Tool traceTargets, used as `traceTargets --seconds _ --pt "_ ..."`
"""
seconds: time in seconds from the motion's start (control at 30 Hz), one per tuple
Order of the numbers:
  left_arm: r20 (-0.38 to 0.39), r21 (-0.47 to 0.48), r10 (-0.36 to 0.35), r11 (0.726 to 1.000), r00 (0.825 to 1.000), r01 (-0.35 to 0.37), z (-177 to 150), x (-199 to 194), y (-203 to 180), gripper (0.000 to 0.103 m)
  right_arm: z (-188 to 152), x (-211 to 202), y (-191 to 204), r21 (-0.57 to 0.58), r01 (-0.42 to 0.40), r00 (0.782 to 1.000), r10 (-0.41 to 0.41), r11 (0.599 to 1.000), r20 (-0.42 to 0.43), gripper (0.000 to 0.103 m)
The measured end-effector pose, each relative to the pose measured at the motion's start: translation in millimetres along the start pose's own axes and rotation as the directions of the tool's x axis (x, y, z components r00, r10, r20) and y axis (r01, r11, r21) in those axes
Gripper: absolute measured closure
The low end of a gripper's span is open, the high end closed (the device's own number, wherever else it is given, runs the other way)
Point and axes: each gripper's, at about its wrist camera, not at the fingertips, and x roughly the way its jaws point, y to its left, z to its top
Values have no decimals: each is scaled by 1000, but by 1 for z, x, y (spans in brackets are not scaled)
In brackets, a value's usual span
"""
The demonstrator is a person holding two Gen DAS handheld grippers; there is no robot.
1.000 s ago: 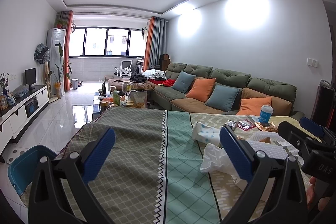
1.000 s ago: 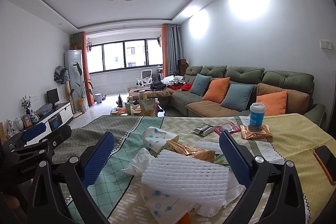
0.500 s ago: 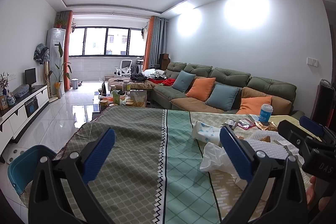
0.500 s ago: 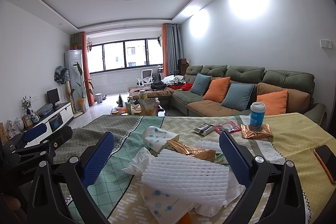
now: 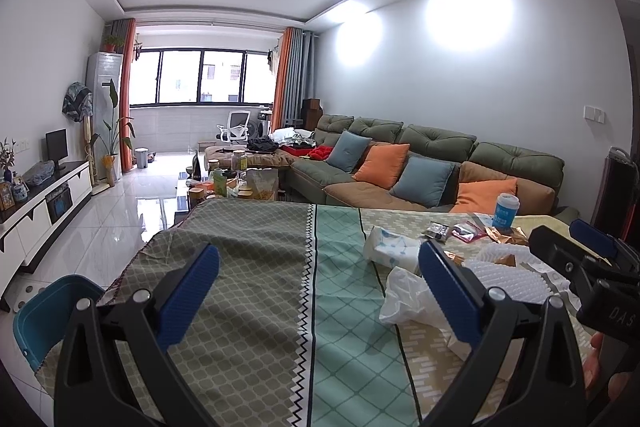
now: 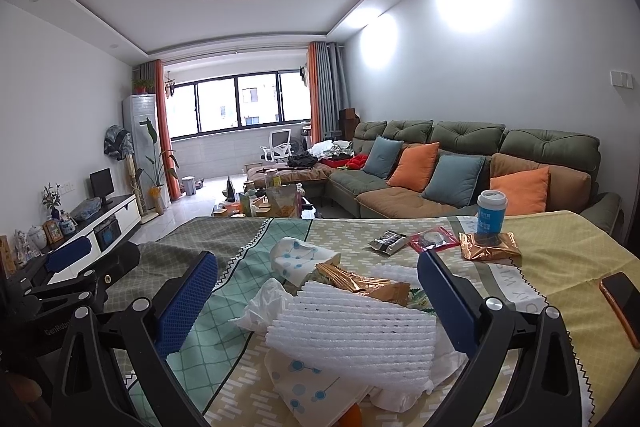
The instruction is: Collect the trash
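A heap of trash lies on the cloth-covered table [image 6: 560,247]: a white foam sheet [image 6: 352,339], a gold foil wrapper [image 6: 360,285], a crumpled white plastic bag [image 6: 260,307] and dotted paper packets [image 6: 298,257]. My right gripper [image 6: 318,291] hangs open just over the foam sheet, holding nothing. My left gripper [image 5: 320,285] is open above bare cloth [image 5: 248,267], left of the heap, with the plastic bag [image 5: 404,299] beside its right finger. Further back lie a black sachet [image 6: 386,241], a red packet [image 6: 432,239] and another gold wrapper [image 6: 490,247] under a blue cup [image 6: 491,213].
A teal bin [image 5: 44,315] stands on the floor off the table's left corner. A phone [image 6: 622,301] lies near the table's right edge. Beyond the table are a sofa [image 6: 440,163] with cushions, a cluttered coffee table [image 5: 232,179] and a TV cabinet [image 5: 40,203].
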Motion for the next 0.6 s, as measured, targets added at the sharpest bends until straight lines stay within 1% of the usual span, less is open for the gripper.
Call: traceTargets --seconds 0.13,0.37,0.5,0.6 --pt "-7 2 -1 1000 1000 1 -2 2 -1 3 0 -3 1 3 -1 1000 1 1000 -3 4" --pt "-19 5 -6 1000 1000 6 -3 6 -2 3 -9 0 2 14 -11 1000 11 1000 -21 4" --pt "-44 7 -19 1000 999 19 -6 13 -3 3 -12 8 -9 58 -11 997 15 998 -71 4" --pt "-77 12 -49 999 996 50 -10 19 -4 3 -16 14 -19 102 -7 993 18 995 -115 4"
